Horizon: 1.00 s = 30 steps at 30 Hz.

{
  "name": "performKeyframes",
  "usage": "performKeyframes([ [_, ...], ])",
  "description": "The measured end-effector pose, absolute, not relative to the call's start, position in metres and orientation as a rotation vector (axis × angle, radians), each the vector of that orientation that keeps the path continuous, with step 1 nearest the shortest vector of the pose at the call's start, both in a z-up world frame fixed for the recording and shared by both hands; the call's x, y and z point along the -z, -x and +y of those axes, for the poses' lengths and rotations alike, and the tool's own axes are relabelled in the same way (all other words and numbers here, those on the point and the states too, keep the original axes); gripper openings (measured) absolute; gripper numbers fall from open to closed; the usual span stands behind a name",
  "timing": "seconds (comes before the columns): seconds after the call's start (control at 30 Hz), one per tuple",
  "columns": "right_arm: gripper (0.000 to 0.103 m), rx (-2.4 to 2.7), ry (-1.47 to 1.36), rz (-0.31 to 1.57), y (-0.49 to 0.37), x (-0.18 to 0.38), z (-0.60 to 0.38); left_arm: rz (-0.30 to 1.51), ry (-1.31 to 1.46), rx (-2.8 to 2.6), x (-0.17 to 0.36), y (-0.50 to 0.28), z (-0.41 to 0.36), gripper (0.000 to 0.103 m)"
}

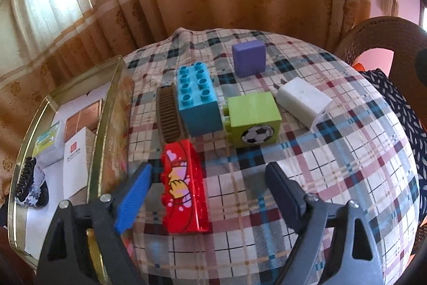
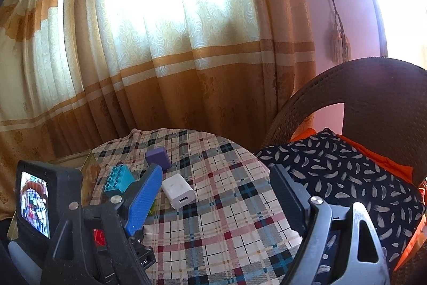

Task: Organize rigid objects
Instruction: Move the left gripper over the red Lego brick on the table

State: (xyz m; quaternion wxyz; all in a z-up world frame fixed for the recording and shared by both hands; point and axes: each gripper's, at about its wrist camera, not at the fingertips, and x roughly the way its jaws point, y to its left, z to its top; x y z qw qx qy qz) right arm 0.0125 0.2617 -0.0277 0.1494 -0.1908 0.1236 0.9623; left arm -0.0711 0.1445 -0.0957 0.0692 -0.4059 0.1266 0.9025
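red brick (image 1: 184,188) between parted fingers (image 1: 133,194)

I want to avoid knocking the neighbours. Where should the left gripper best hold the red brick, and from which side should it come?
Probably across the two long sides of the red brick, coming from above at its near end. It lies lengthwise between the open fingers of the left gripper, and the brown comb and blue brick crowd its far end.

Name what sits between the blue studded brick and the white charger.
The green football block sits between the blue brick and the white charger, clearest in the left wrist view.
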Motion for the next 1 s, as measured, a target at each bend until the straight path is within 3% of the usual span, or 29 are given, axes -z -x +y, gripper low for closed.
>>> performKeyframes([
  [0.17,0.084,-2.754,0.540,0.402,-0.015,0.029,0.268,0.325,1.208,-2.724,0.090,0.069,0.139,0.075],
  [0.23,0.084,-2.749,0.532,0.420,-0.017,0.029,0.270,0.283,1.203,-2.686,0.086,0.067,0.140,0.058],
  [0.3,0.084,-2.746,0.523,0.437,-0.019,0.029,0.272,0.244,1.256,-2.589,0.090,0.068,0.146,0.050],
  [0.43,0.084,-2.743,0.513,0.468,-0.021,0.029,0.275,0.329,1.249,-2.619,0.094,0.064,0.158,0.054],
  [0.47,0.084,-2.742,0.519,0.474,-0.020,0.029,0.277,0.344,1.251,-2.635,0.094,0.064,0.160,0.058],
  [0.53,0.084,-2.740,0.531,0.487,-0.019,0.030,0.278,0.400,1.261,-2.700,0.095,0.065,0.161,0.078],
  [0.77,0.084,-2.720,0.543,0.546,-0.019,0.034,0.286,0.569,1.230,-2.756,0.093,0.060,0.176,0.076],
  [1.0,0.084,-2.704,0.551,0.567,-0.019,0.036,0.288,0.428,1.289,-2.745,0.092,0.062,0.164,0.072],
])
